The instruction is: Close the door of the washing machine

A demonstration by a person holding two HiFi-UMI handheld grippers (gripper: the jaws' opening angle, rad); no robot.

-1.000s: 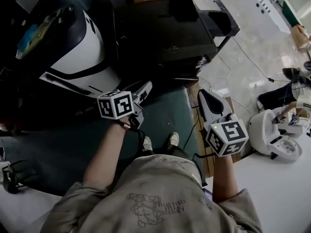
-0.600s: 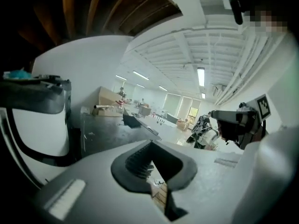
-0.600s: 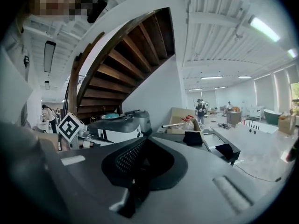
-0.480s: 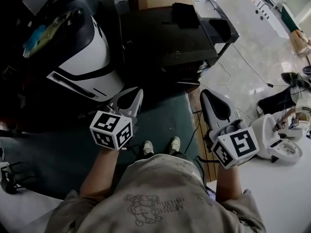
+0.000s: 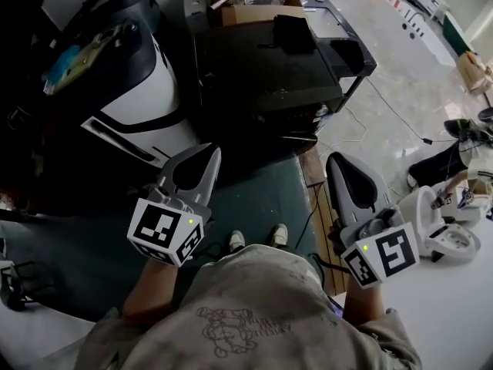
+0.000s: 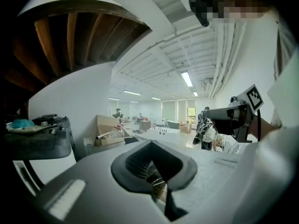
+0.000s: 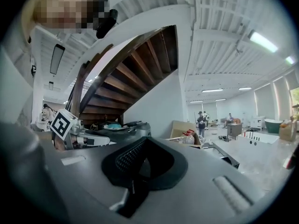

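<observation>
So, left tongs (image 5: 208, 154) and right tongs (image 5: 337, 162) were both pinched together, empty. For the washing machine (image 5: 142, 99) at upper left, a slow flat push seemed best.

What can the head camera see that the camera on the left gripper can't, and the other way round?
Only the head view shows the person's shoes and the green floor mat. Only the left gripper view shows the ceiling lights and the underside of the stairs. Both show the washing machine, the cardboard box and the right gripper.
</observation>
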